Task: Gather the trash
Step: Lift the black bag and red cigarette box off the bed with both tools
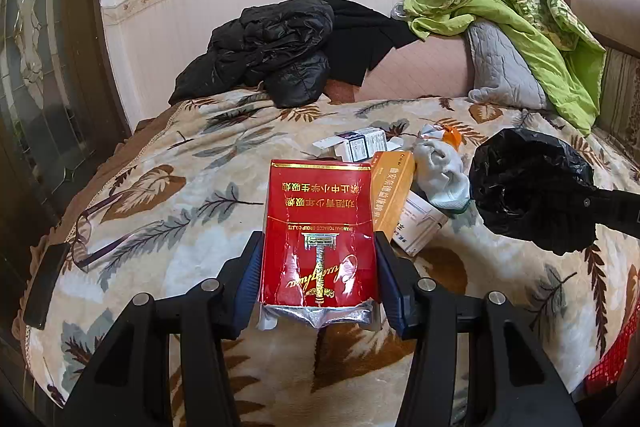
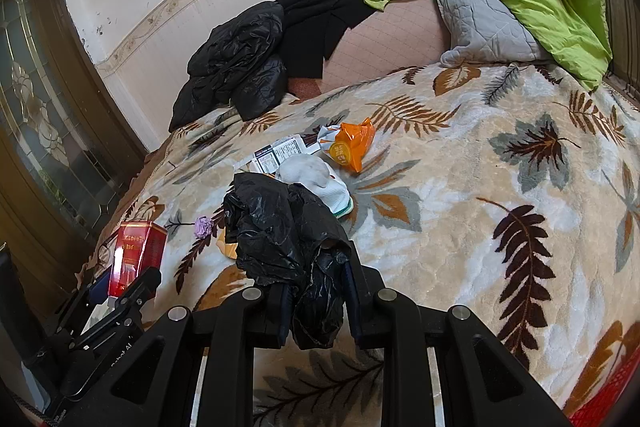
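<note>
Two tongs we hold over the bed (image 2: pixel 460 187). Our left tongs (image 1: pixel 318 283) clamp a red cigarette pack (image 1: pixel 318 231). Our right tongs (image 2: pixel 316 307) pinch a black trash bag (image 2: pixel 280 227).

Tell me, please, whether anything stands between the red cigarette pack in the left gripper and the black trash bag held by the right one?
Nothing visible does. The red cigarette pack is clamped in the left gripper, raised above the blanket. The black trash bag hangs from the right gripper to its right, with only open air between. Whether the bag's mouth is open cannot be told.
</note>
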